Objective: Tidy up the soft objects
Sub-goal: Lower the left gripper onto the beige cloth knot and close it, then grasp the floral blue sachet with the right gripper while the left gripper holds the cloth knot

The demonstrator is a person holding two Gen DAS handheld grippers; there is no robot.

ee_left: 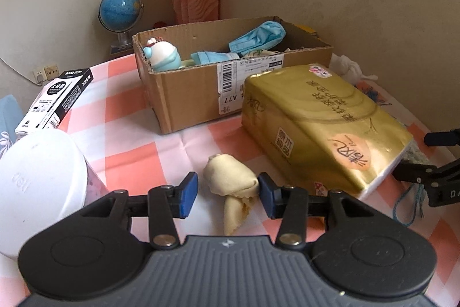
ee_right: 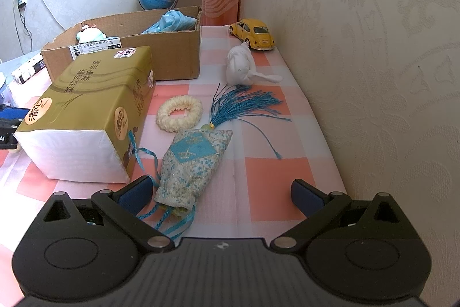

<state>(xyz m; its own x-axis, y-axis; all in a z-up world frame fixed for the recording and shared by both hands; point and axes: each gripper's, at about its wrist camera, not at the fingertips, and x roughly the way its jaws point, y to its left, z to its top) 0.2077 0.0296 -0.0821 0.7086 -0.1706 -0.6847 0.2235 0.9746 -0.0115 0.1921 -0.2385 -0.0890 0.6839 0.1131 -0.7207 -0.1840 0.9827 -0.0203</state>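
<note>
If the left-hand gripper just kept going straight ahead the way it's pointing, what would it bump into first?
Most likely the knotted cream cloth, which already lies on the checked tablecloth between the open left gripper's blue pads. Beyond it stands the cardboard box, though depth is hard to judge here.

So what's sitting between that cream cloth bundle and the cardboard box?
Nothing: in the left wrist view only bare checked tablecloth lies between the cream cloth bundle and the cardboard box. The gold tissue pack sits off to the side.
</note>
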